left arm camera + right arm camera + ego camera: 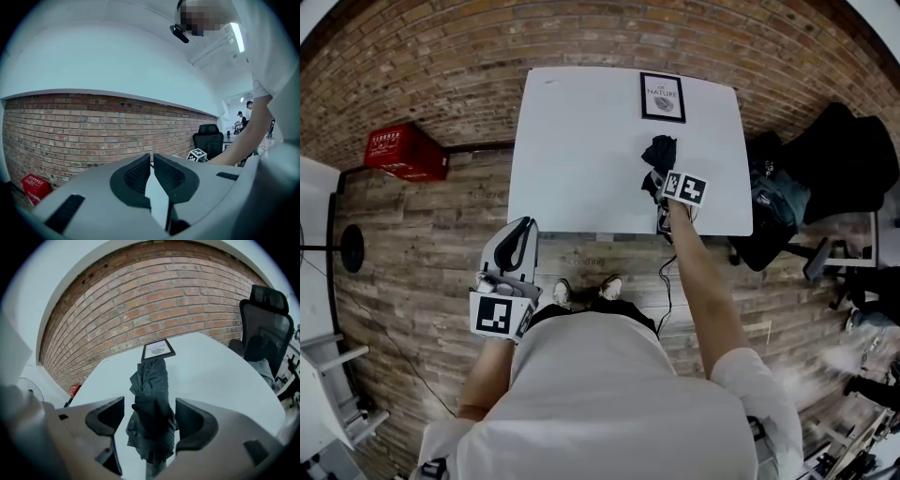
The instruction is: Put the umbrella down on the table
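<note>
A dark folded umbrella [659, 152] lies on the white table [572, 159], near its front right part. In the right gripper view the umbrella [151, 376] stretches away from me toward a framed print. My right gripper [662, 186] hovers over its near end, tilted downward. Its jaws stand wide on either side of the fabric, and the right gripper [150, 405] is open, with the pads clear of the cloth. My left gripper [521, 232] is held off the table's front left corner, over the floor. The left gripper [152, 158] is shut with nothing in it.
A framed print [662, 97] lies at the table's far edge. A black office chair [839, 159] with bags stands right of the table. A red crate [405, 152] sits by the brick wall at left, and a round black stand base [349, 248] is on the wooden floor.
</note>
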